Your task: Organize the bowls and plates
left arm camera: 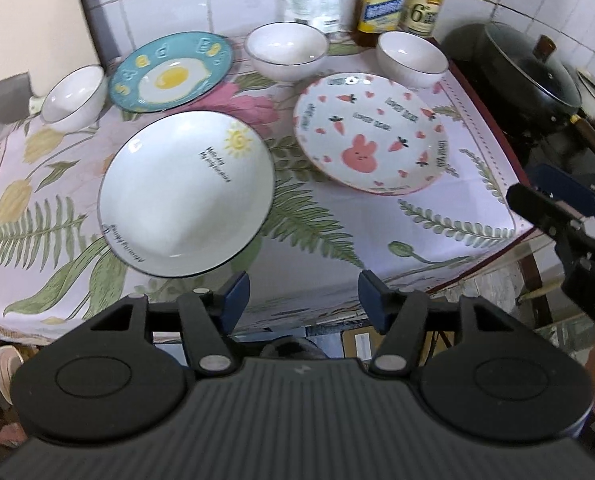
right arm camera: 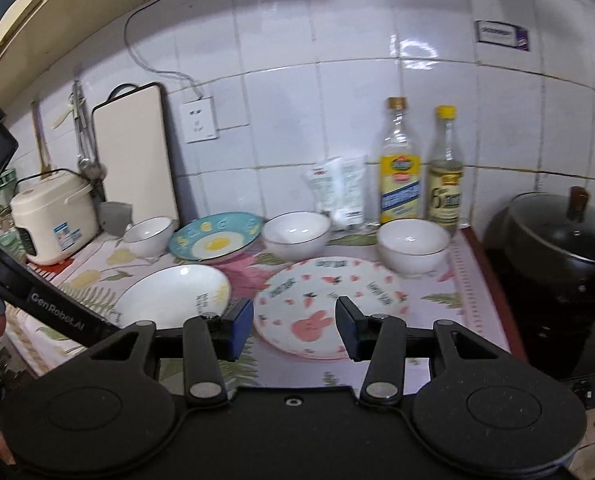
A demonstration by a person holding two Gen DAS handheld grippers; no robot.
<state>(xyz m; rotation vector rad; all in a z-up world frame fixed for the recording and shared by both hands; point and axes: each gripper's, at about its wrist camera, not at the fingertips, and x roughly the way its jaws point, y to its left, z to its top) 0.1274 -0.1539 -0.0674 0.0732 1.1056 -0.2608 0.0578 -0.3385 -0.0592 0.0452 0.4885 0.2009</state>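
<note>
On a floral cloth [left arm camera: 317,220] lie a white plate with a sun drawing [left arm camera: 185,196] [right arm camera: 173,296], a pink rabbit plate [left arm camera: 371,132] [right arm camera: 329,308] and a blue fried-egg plate [left arm camera: 171,72] [right arm camera: 215,240]. Three white bowls stand behind them: left [left arm camera: 75,98] [right arm camera: 149,234], middle [left arm camera: 285,52] [right arm camera: 297,234], right [left arm camera: 411,58] [right arm camera: 413,244]. My left gripper [left arm camera: 303,296] hovers open above the table's front edge, just in front of the white plate, with nothing between its fingers. My right gripper [right arm camera: 295,322] is open and empty too, in front of the rabbit plate.
Two bottles [right arm camera: 401,176] and plastic bags [right arm camera: 337,192] stand at the tiled wall. A lidded black wok [right arm camera: 557,236] sits on the stove to the right. A rice cooker [right arm camera: 53,220] and a cutting board [right arm camera: 135,152] are at the left.
</note>
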